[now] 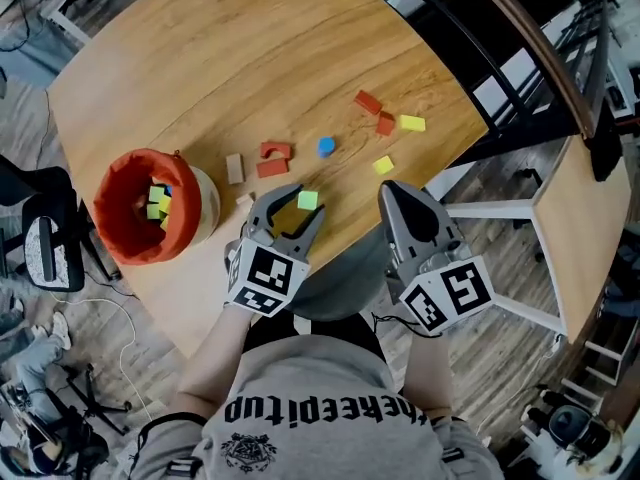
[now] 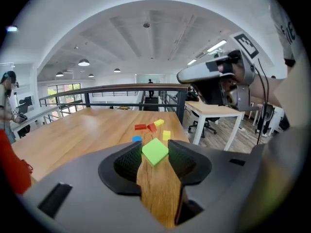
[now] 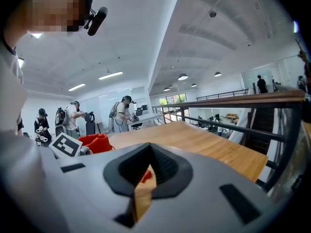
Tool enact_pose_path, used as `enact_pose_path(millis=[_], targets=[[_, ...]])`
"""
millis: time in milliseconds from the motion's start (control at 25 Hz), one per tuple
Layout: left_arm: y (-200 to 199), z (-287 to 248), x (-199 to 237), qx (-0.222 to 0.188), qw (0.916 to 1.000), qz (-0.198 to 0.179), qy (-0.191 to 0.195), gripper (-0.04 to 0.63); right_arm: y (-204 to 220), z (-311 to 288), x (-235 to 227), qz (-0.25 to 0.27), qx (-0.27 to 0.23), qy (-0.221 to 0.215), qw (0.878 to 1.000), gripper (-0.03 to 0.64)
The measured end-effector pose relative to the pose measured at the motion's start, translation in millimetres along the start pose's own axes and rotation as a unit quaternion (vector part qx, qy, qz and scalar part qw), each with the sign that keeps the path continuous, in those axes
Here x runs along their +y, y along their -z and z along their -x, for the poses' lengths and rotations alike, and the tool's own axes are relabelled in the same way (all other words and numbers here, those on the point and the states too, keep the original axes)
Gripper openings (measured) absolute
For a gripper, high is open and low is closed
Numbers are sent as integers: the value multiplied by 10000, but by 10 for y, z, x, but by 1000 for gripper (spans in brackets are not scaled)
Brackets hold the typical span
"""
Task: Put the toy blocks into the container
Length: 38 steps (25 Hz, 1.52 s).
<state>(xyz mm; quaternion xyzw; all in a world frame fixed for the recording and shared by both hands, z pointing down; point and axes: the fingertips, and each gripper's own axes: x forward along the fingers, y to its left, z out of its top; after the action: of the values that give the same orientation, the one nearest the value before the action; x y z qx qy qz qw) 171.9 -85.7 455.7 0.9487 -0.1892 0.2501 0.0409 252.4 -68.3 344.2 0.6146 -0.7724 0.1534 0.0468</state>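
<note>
the left tool [image 2: 154,148] has its two jaws partly closed on a green block [image 1: 307,200]. the block sits right at the tips and both pads press on its sides. it is tilted a bit, with one corner pointing down. it looks lifted off the tabletop [image 1: 210,58], though that is hard to tell for sure.

the right tool [image 1: 392,190] has its jaws pressed together with nothing in them. it is over the near edge of the tabletop, just beside the left tool.

the red container [image 1: 120,203] stands on the tabletop to the left of the left tool, near the edge. some yellow and green blocks [image 1: 158,202] are inside it.

more blocks lie on the tabletop past the tools. a tan block [image 1: 235,168], a red arch [image 1: 276,150] and a flat red block [image 1: 271,168] are close together. a blue block [image 1: 326,147] is a little to their right. farther right are a yellow block [image 1: 383,165], another yellow block [image 1: 412,123] and two red blocks [image 1: 368,101].
</note>
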Motion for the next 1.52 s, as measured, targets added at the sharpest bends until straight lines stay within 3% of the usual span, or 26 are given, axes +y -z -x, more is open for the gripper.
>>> enact_pose_path(millis=[480,800,1240,1520], targets=[[-134,681,157,-523,9971,307,-455,181,-86,-326,651,183,-24,-764,9969,11],[-252,1217,330,-913,9899,524,-945,181,-138,-510,1134,174,-77,-1385,9902,11],[-235,2017,714,-1257,9692,737,-1984,181,-145,-746,1779,257,-79,-2191,9753,11],[-58,2426,1036,-1198,9531,844,-2649,182,-142,-813,2049,318,-56,-2476,9683,11]])
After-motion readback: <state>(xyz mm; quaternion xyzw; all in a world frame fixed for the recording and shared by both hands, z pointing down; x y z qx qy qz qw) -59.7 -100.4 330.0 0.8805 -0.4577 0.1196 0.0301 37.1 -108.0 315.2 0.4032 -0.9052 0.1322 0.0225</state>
